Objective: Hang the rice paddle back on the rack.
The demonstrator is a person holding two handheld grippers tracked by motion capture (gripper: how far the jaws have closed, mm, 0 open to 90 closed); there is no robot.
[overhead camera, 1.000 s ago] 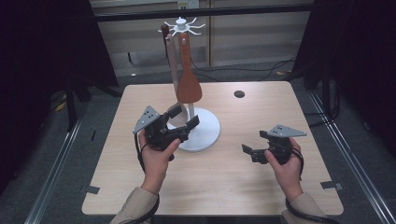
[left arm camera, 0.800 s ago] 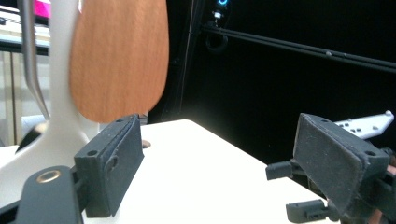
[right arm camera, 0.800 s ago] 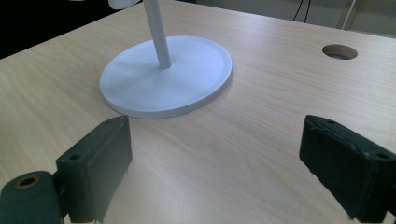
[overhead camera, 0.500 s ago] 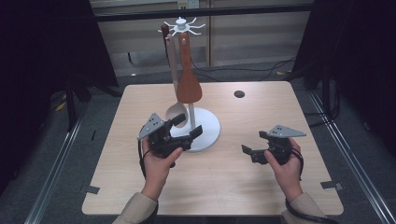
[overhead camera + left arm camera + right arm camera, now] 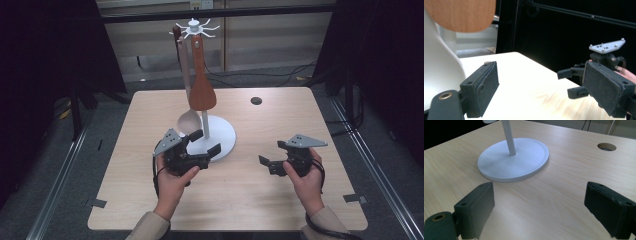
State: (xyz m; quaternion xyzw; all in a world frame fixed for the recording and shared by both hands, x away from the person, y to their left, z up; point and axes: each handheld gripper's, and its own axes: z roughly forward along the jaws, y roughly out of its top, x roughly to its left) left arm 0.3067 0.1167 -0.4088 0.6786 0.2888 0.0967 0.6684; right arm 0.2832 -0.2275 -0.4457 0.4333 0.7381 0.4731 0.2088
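A white utensil stand (image 5: 220,137) with a round base stands mid-table; its pole (image 5: 507,137) rises from the base (image 5: 514,160). A brown wooden spatula (image 5: 202,92) and a pale spoon (image 5: 186,120) hang from its top hooks (image 5: 195,27). My left gripper (image 5: 205,142) hovers open over the base's near-left rim, just below the spoon's bowl, holding nothing. Its own view looks between its jaws (image 5: 544,92) and has the spatula blade (image 5: 461,12) at top left. My right gripper (image 5: 271,153) stands open and bare to the right of the base, its jaws (image 5: 539,212) pointing at the stand.
A small round hole (image 5: 256,100) sits in the wooden table (image 5: 250,205) at the back right. Black curtains and metal rails flank the table. Beyond its own jaws, the left gripper view has the other gripper (image 5: 604,56) with its grey plate.
My left hand has sunk and drawn back toward the near edge, away from the hanging utensils. The right hand has kept still.
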